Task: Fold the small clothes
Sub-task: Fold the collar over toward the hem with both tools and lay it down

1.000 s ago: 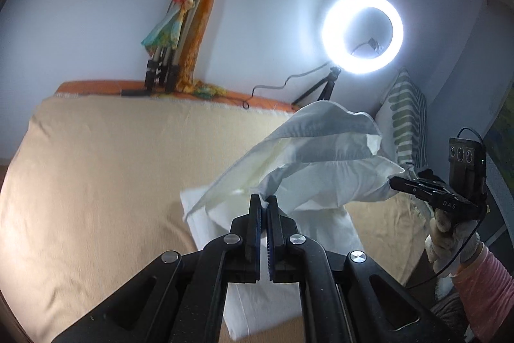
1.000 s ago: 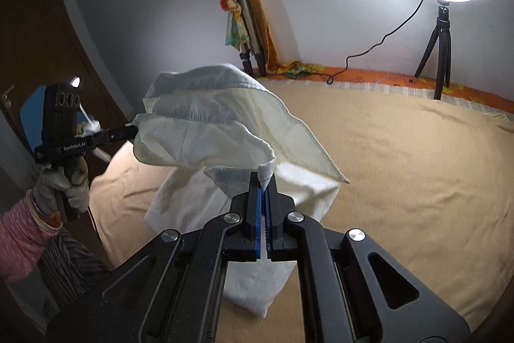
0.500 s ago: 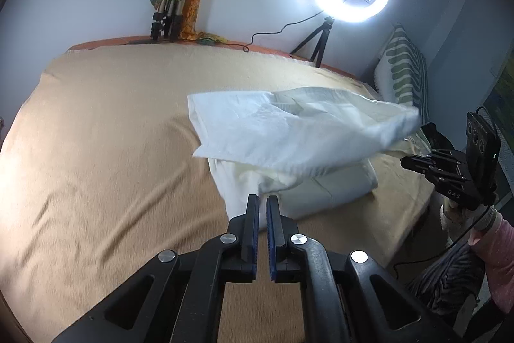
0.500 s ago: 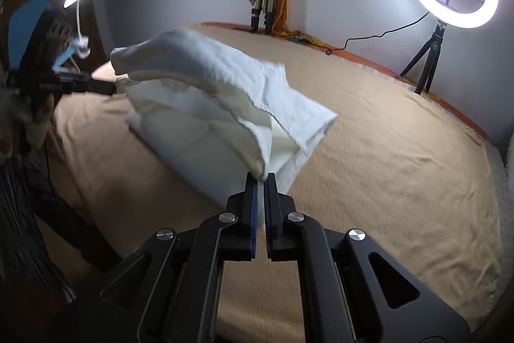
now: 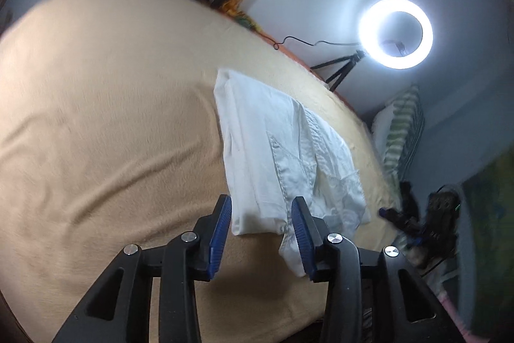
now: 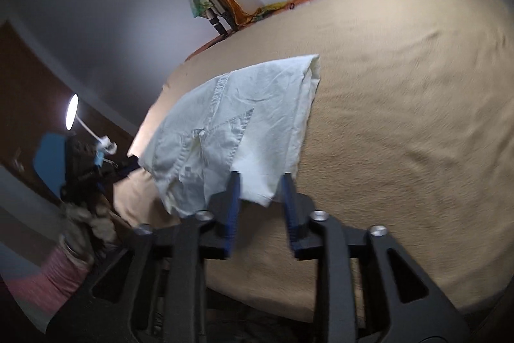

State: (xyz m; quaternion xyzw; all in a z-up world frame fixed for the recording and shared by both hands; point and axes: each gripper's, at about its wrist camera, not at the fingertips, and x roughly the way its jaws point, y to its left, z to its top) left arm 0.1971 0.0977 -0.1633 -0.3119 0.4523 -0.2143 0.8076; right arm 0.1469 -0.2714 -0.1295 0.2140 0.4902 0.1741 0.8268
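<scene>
A white small garment [image 5: 276, 156] lies folded and flat on the tan blanket [image 5: 112, 134], and the right wrist view shows its seams [image 6: 237, 124]. My left gripper [image 5: 261, 201] stands just over the garment's near edge. Its jaws are opening; the cloth lies between the blue pads [image 5: 221, 227], which do not press it. My right gripper [image 6: 261, 177] hovers at the garment's other near corner. Its jaws are also opening, with the cloth loose between them. Each view shows the other gripper off the bed's side, blurred: the right one [image 5: 414, 221] and the left one [image 6: 93, 172].
A lit ring light [image 5: 395, 32] on a tripod stands behind the bed. A striped pillow [image 5: 401, 130] lies at the right. A folded tripod with colourful cloth [image 6: 205, 2] leans on the wall. A small lamp [image 6: 71, 111] glows left. A gloved hand [image 6: 83, 221] holds the left gripper.
The garment, held up in the air by both shut grippers, came down flat onto the blanket. Both grippers sank, rolled, and opened, letting go of the cloth.
</scene>
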